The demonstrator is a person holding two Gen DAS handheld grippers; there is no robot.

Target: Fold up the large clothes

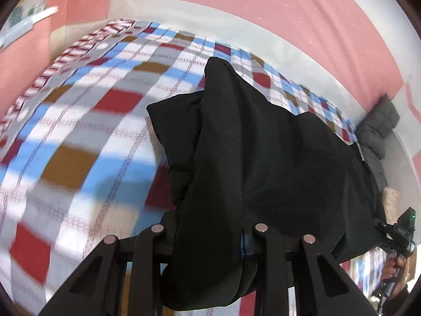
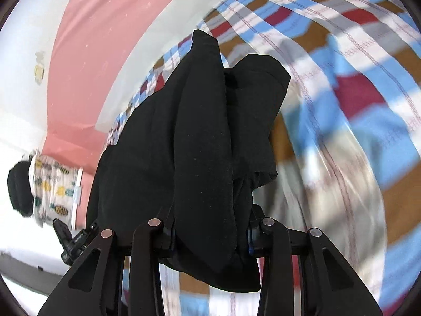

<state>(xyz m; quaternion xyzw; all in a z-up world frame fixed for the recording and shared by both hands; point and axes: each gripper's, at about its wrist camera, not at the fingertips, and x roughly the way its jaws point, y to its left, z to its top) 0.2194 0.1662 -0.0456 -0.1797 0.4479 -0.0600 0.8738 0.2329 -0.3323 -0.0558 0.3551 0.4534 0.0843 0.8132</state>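
Left wrist: black garment (image 1: 263, 158) overhangs checked bedspread (image 1: 92, 131) edge.

Checked bedsheet (image 1: 86, 121) under pink wall (image 1: 263, 8) — grey padded jacket (image 1: 379, 129) at edge

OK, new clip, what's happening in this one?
A person holds a gripper in each hand, and both are clamped on one black garment. The left gripper and the right gripper each have bunched cloth between their fingers, with the garment hanging over a checked bedsheet. The sheet is motion-blurred in both views. The garment looks bunched, not laid out flat, so folding seems mid-way at most.
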